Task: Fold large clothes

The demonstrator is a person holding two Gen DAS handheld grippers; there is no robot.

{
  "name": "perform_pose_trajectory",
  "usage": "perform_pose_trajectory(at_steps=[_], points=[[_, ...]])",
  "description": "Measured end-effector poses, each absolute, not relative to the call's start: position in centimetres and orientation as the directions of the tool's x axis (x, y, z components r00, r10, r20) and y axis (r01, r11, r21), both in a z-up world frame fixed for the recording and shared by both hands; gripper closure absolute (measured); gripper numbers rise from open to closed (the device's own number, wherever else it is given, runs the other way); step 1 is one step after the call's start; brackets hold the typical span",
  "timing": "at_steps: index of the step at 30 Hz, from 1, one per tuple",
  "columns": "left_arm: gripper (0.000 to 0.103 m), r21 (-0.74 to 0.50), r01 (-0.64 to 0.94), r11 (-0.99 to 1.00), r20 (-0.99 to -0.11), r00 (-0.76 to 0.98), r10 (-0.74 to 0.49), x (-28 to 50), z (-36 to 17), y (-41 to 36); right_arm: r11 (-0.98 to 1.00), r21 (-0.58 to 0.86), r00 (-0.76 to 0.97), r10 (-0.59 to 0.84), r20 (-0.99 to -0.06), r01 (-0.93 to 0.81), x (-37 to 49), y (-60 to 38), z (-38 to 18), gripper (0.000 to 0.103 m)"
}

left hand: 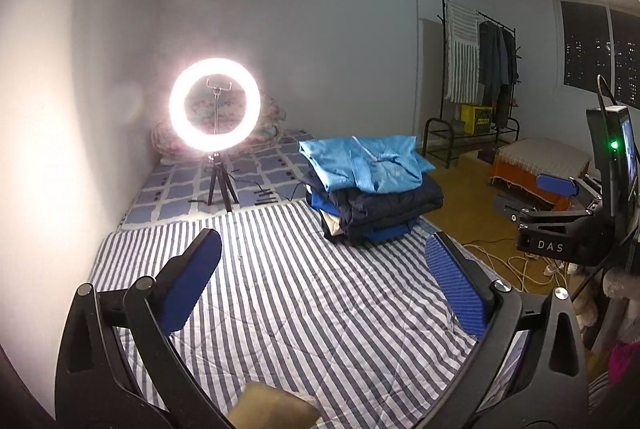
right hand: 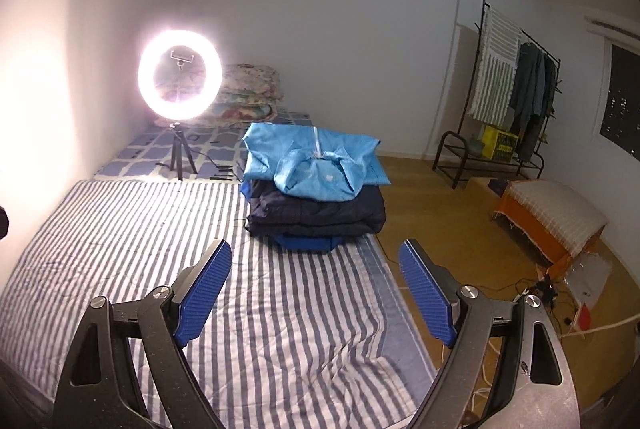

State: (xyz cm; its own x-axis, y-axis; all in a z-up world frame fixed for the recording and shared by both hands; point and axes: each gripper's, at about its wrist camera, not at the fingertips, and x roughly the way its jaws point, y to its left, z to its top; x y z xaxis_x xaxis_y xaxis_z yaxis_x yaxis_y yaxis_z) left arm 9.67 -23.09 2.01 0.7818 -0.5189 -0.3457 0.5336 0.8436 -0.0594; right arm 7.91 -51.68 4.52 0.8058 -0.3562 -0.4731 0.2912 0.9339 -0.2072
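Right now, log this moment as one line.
left gripper: jaws open, empty | right gripper: jaws open, empty | light blue garment: folded, atop clothes stack | striped sheet: bare ahead

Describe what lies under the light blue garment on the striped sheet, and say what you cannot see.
The light blue garment tops a folded stack: a dark navy padded piece directly beneath, then a bright blue piece at the bottom edge. Anything hidden deeper within the stack cannot be seen.

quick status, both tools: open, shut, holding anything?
Left tool: open, holding nothing, over the striped sheet.
Right tool: open, holding nothing.
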Motion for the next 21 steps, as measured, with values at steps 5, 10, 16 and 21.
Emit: perform_pose_trajectory(at_steps=[5, 10, 16, 21], points=[[0.000, -0.073, 0.540, 0.838, -0.367, 0.767, -0.526, 10.1, 0.3, -23.5, 0.929, -0.189, 0.803, -0.369, -0.467, 0.317, 7.1, -51.3, 2.5, 0.017], [0.000, -0.070, 0.527, 0.847, -0.393, 0.766, -0.509, 10.5, -1.3, -23.4, 0.924, -0.174, 0.787, -0.381, -0.485, 0.340, 6.9, -52.0, 0.6, 0.017], [0.000, -0.058, 0.537, 0.841, -0.421, 0.751, -0.509, 10.6, -2.5, -23.9, 0.917, -0.151, 0.779, -0.394, -0.488, 0.369, 6.8, -52.9, 0.1, 0.017], [0.000, -0.028, 0.553, 0.833, -0.438, 0.742, -0.507, 10.3, -3.3, -24.4, 0.909, -0.159, 0.773, -0.412, -0.482, 0.386, 6.8, -53.1, -0.3, 0.017]])
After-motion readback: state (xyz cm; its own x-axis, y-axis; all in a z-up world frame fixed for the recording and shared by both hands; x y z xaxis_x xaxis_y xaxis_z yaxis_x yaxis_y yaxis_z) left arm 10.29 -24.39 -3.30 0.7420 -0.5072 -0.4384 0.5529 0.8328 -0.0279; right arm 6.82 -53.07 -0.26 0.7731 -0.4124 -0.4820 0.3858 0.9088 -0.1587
